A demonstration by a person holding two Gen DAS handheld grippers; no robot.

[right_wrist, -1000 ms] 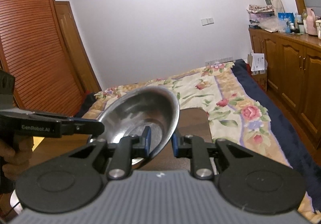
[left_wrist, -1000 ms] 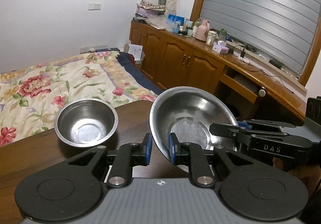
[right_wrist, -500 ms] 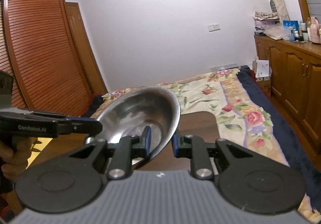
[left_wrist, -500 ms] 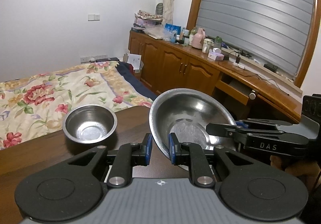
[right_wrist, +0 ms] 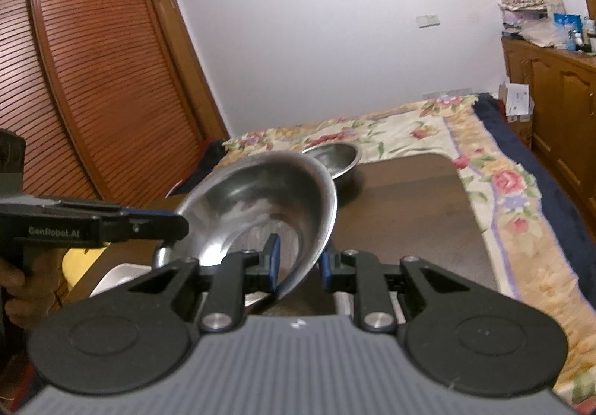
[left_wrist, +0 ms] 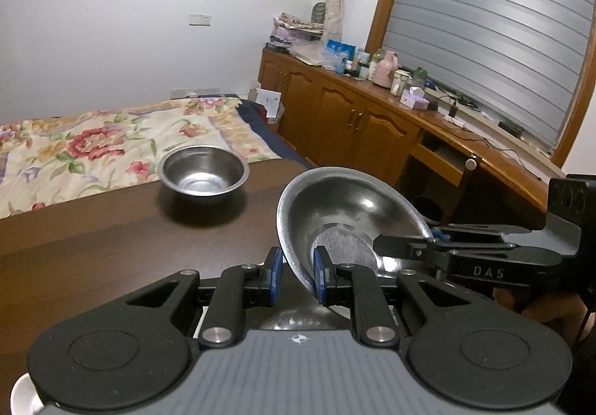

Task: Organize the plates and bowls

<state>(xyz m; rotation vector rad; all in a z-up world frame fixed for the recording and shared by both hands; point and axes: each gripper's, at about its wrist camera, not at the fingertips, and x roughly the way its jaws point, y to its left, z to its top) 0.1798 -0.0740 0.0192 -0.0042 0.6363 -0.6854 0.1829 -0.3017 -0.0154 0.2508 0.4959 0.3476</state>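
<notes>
Indoor artificial light, moderately dim, cool cast. Soft shadow pools on the table (left_wrist: 111, 240) directly below the small bowl (left_wrist: 203, 171). Bright glare patches inside the large bowl (right_wrist: 260, 206). Heavy fisheye bending and dark corner vignetting. Right wrist view slightly motion-blurred; grain throughout.

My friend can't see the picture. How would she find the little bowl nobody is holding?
Look at the dark wooden table in front of the flowery bed. Near its far edge sits the small steel bowl, upright and alone. The large steel bowl is wider, tilted, and pinched at its rim by both the left gripper and right gripper.
</notes>
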